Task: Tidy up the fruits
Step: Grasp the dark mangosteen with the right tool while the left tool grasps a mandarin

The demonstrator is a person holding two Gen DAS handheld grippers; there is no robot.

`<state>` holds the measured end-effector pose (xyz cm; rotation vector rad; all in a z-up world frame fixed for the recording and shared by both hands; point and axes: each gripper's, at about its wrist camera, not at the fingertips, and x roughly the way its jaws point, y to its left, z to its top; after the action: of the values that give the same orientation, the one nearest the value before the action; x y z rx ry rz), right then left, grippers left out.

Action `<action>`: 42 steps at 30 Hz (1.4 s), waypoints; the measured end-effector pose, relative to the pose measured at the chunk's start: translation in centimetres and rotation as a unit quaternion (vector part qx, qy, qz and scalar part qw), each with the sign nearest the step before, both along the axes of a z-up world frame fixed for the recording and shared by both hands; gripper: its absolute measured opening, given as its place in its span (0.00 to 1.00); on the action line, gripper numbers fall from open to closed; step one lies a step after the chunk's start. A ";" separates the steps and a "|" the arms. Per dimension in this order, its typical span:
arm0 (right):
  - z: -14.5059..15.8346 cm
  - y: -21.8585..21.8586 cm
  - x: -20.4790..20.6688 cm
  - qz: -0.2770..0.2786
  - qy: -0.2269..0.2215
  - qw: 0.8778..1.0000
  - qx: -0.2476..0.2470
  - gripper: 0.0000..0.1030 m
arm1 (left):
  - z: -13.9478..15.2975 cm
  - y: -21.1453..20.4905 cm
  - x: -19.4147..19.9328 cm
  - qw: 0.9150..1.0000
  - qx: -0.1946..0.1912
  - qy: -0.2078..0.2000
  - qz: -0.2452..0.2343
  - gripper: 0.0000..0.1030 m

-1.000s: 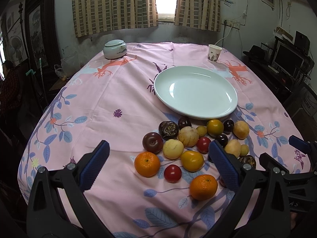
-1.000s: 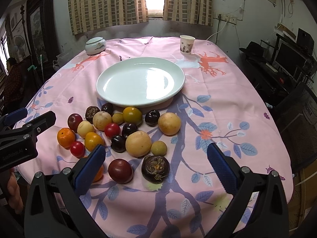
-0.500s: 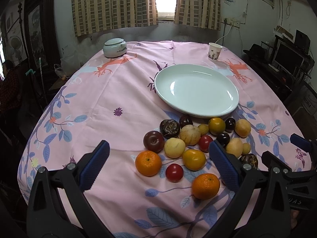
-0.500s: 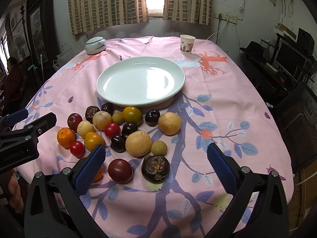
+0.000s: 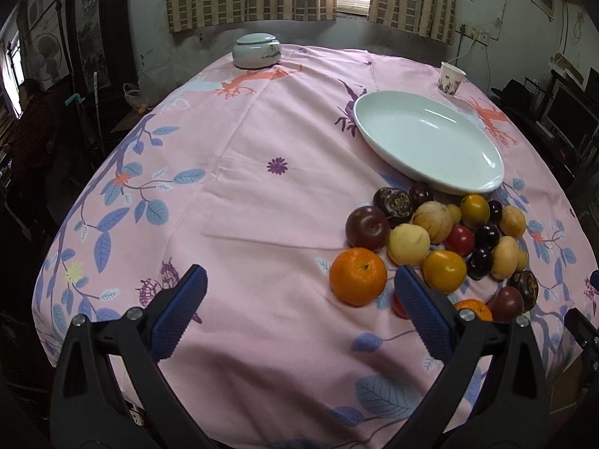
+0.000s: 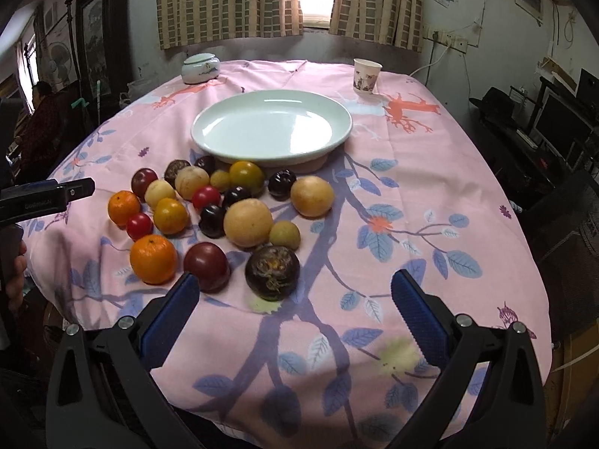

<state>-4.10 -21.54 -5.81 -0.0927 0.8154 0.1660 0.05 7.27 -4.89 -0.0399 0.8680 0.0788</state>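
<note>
A pile of several fruits lies on the pink cloth in front of an empty white plate [image 5: 430, 142], which also shows in the right wrist view [image 6: 273, 127]. An orange [image 5: 358, 276] lies nearest my left gripper [image 5: 297, 312], just beyond its right finger. That gripper is open and empty, left of the pile. My right gripper [image 6: 290, 312] is open and empty, close behind a dark wrinkled fruit [image 6: 272, 267] and a dark red plum [image 6: 206, 266]. A second orange [image 6: 153, 259] lies left of them.
A lidded white jar [image 5: 256, 51] stands at the far edge of the table and a paper cup [image 6: 367, 75] at the far right. The table edge drops off on both sides. The left gripper's body shows at the left of the right wrist view [image 6: 45, 198].
My left gripper has swung left, so the fruit pile and plate now sit at its right. My right gripper has moved slightly closer to the pile.
</note>
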 end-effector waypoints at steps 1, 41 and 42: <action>-0.4 -0.4 0.2 -0.004 0.007 1.000 0.004 0.99 | -0.4 -0.3 0.0 1.000 0.001 0.004 -0.003 0.98; -1.0 1.5 4.0 0.057 0.039 0.996 0.059 0.43 | -0.4 -3.5 2.2 0.991 -0.067 0.013 -0.115 0.42; -0.6 1.7 4.6 0.062 0.037 0.996 0.058 0.43 | 0.2 -3.9 2.7 0.990 -0.066 0.012 -0.122 0.42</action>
<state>0.49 -19.81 -6.40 -0.0280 0.8725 0.3359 2.71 3.38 -4.66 -0.0565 0.8948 -0.2090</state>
